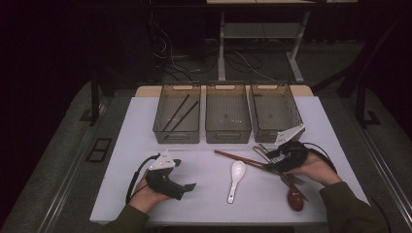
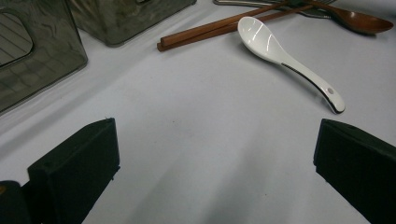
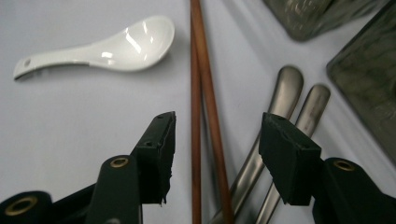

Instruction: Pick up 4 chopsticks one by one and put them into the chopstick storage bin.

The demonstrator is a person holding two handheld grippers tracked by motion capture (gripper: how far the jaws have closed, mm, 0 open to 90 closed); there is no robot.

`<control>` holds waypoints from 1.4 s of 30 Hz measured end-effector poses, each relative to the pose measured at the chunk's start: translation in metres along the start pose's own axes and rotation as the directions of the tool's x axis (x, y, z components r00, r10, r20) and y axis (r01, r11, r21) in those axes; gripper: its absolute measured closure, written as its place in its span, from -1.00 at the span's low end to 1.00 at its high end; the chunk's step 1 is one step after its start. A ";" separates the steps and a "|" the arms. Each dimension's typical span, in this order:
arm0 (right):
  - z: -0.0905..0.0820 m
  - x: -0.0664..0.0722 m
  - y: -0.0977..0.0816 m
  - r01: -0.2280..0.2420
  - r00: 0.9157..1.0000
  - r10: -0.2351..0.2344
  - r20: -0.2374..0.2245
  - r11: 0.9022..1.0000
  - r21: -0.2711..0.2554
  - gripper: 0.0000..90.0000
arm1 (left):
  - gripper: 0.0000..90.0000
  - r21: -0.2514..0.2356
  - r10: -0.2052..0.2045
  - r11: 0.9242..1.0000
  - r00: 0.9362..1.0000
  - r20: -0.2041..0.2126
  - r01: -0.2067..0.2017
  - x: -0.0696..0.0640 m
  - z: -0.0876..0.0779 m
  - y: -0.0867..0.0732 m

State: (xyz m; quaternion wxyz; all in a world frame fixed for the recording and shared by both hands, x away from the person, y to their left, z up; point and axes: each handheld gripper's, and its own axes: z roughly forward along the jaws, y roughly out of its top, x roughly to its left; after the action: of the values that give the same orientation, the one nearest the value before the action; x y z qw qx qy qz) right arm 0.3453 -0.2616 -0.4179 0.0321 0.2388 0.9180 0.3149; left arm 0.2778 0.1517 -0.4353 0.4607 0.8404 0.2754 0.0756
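A pair of brown wooden chopsticks (image 1: 238, 158) (image 3: 205, 116) lies on the white table (image 1: 204, 189), right of centre. My right gripper (image 1: 268, 162) (image 3: 217, 140) hovers low over them, open. The sticks run between its jaws, nearer one pad, and neither pad presses on them. Two metal utensil handles (image 3: 285, 102) lie beside the sticks, by the other jaw. A white ceramic spoon (image 1: 236, 177) (image 2: 280, 51) (image 3: 116, 44) rests in the middle of the table. My left gripper (image 1: 184, 174) (image 2: 215, 154) rests at the front left, open wide over bare table.
Three smoky clear bins stand in a row at the back: the left bin (image 1: 177, 137) holds black chopsticks (image 1: 180, 114); the middle bin (image 1: 228, 137) and right bin (image 1: 272, 137) follow. A dark wooden spoon (image 1: 295, 196) (image 2: 359, 21) lies under the right wrist.
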 end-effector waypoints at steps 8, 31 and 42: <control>0.011 -0.008 0.017 0.020 1.000 -0.020 0.000 1.000 -0.010 0.17 | -1.00 0.000 0.000 1.000 1.000 0.003 0.000 0.000 0.000 0.000; 0.038 -0.009 0.021 0.085 0.996 -0.083 -0.037 0.996 0.038 0.72 | -1.00 0.004 0.003 1.000 1.000 0.004 -0.003 0.001 0.000 -0.001; 0.039 -0.009 0.017 0.110 0.994 -0.110 -0.018 0.994 0.020 0.84 | -1.00 0.005 0.001 1.000 1.000 0.004 -0.001 0.001 0.001 -0.002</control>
State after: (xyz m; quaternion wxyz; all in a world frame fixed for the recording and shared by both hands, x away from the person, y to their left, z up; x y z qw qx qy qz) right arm 0.3684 -0.2317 -0.4395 0.0393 0.1855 0.9333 0.3051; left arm 0.2784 0.1525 -0.4375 0.4592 0.8417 0.2744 0.0733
